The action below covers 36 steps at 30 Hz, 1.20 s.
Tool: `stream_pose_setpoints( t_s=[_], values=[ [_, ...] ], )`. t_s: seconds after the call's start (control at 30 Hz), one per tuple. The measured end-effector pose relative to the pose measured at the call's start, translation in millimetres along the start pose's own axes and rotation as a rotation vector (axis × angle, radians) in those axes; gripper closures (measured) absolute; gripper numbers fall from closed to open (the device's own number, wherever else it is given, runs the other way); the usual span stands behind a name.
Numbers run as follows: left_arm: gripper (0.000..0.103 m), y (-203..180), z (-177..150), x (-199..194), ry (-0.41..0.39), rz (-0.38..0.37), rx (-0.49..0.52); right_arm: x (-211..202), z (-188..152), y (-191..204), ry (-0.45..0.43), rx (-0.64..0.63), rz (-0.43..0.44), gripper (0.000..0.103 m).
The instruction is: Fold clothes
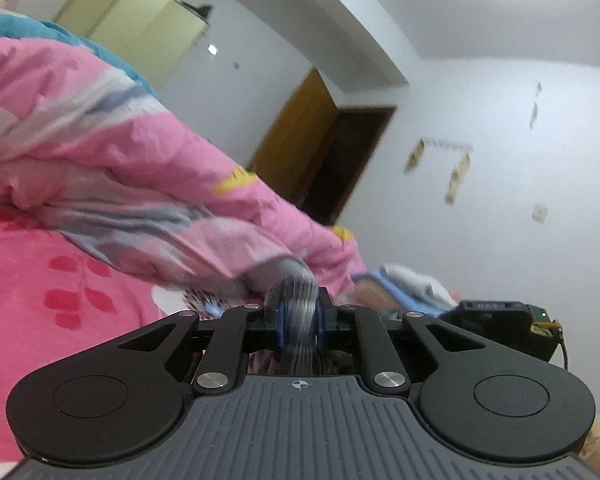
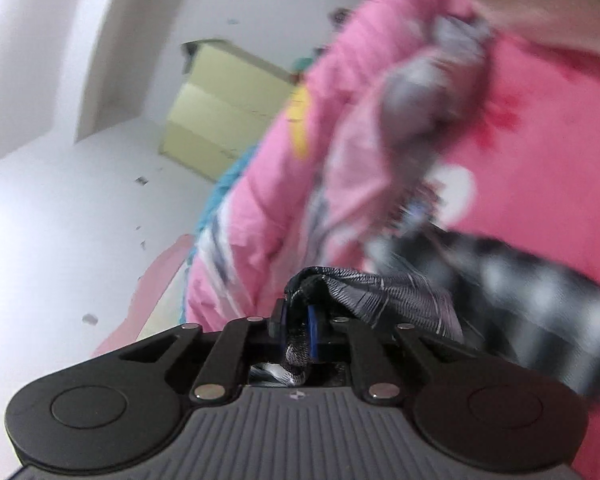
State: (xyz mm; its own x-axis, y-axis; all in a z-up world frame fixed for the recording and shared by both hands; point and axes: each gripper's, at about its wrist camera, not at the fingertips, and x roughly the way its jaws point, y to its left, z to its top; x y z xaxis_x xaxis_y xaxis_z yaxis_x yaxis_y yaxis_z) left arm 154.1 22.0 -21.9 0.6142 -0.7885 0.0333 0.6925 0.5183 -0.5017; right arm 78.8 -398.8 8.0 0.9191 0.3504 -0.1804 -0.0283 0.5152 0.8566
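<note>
Grey-striped garment [image 1: 298, 312] hangs bunched between my tools, lifted above the pink bed [image 1: 60, 280]; my left tool [image 1: 299, 322] is clamped on one part, my right tool [image 2: 296, 332] on another; no fold shows yet; spreading and folding remain, I judge.

We see the grey striped garment [image 2: 384, 296] sharp only where it folds over the right gripper [image 2: 296, 330]; beyond that gripper it smears into blurred black-and-white bands cut off by the frame's right edge. Between the 2 blue pads [image 1: 281, 322] of the left gripper [image 1: 299, 320], the cloth's far end is blurred, its lower part hidden behind that gripper's body. We cannot tell what the small marks on the wall [image 1: 500, 208] are.
</note>
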Motion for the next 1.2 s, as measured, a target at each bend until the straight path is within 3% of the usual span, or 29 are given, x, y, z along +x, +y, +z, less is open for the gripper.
stream_pose_setpoints(
  t_s=[0.13, 0.33, 0.37, 0.47, 0.5, 0.67, 0.83, 0.97, 1.2],
  values=[
    [0.097, 17.0, 12.4, -13.4, -0.053, 0.001, -0.065, 30.7, 8.7, 32.2, 0.005, -0.074, 0.045, 0.093],
    [0.091, 42.9, 13.3, -8.3, 0.049, 0.049, -0.172, 39.4, 2.0, 30.1, -0.001, -0.041, 0.035, 0.093],
    [0.083, 45.5, 13.1, -9.6, 0.063, 0.044, -0.176, 37.6, 0.5, 26.8, -0.005, -0.032, 0.03, 0.093],
    [0.029, 47.4, 9.4, -12.0, 0.12, 0.035, -0.152, 17.9, 1.8, 8.0, -0.027, 0.006, 0.021, 0.093],
    [0.02, 46.0, 7.1, -11.8, 0.136, 0.04, -0.133, 10.2, 2.5, 3.2, -0.038, 0.014, 0.02, 0.093],
    [0.008, 33.9, -6.1, -0.2, 0.193, 0.037, -0.046, -27.5, 2.0, -21.4, -0.077, 0.062, 0.012, 0.093],
    [0.008, 14.5, -24.6, 23.4, 0.261, 0.028, 0.086, -39.5, 4.9, -47.6, -0.093, 0.138, -0.006, 0.093],
    [0.022, -7.9, -44.3, 37.6, 0.303, 0.04, 0.253, -39.3, 9.5, -58.3, -0.094, 0.162, -0.004, 0.093],
    [0.023, -28.0, -61.3, 44.1, 0.366, -0.021, 0.368, -31.9, 19.9, -62.9, -0.09, 0.164, 0.003, 0.093]
  ],
)
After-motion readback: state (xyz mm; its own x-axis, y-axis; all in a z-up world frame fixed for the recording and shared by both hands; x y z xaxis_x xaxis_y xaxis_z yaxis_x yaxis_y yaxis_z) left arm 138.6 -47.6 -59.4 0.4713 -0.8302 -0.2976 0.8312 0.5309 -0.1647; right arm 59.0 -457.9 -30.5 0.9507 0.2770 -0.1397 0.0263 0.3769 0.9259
